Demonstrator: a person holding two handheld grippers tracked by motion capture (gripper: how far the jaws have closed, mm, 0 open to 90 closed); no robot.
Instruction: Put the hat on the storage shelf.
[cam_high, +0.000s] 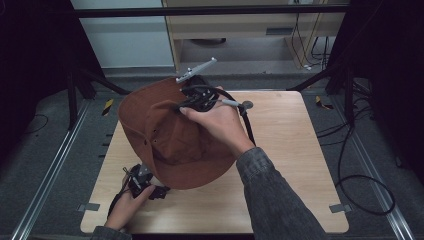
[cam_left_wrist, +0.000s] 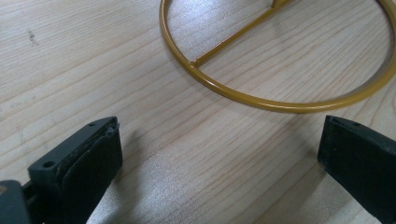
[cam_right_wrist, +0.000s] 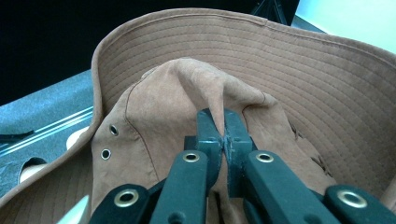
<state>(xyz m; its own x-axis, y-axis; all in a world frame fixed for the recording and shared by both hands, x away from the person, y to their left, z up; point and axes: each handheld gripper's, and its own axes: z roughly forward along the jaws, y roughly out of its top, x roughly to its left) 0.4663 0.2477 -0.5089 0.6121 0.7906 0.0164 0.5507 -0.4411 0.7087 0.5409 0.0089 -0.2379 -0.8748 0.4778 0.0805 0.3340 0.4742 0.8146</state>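
1. A person sits at a light wooden table (cam_high: 290, 150) with a hand-held two-jaw gripper in each hand; both forearms enter from the near edge in the high view.
2. The right gripper (cam_right_wrist: 223, 140) is clenched on a fold of cloth at the crown of a brown wide-brimmed hat (cam_high: 170, 135). In the right gripper view its two black jaws stand pressed together, with a ridge of the brown fabric pinched between them and the stitched brim curving behind.
3. The hat hangs from that grip above the left-centre of the table, tilted, with its brim spreading toward the person and toward the table's left side. Whether its lower brim touches the table cannot be told.
4. The left gripper (cam_high: 145, 184) rests low near the table's near-left corner, just beside the hat's near brim. In the left gripper view its jaws stand wide apart, holding nothing, with bare wood between them.
5. Just ahead of those released jaws lies a gold metal ring (cam_left_wrist: 261, 100) with a straight spoke across it, apparently the base of a wire stand, flat on the table. In the high view the hat covers this spot.
6. Judged from this layout, the ring lies below the hat and nearer the left gripper, so the right hand would carry the hat down while the left could steady the ring.
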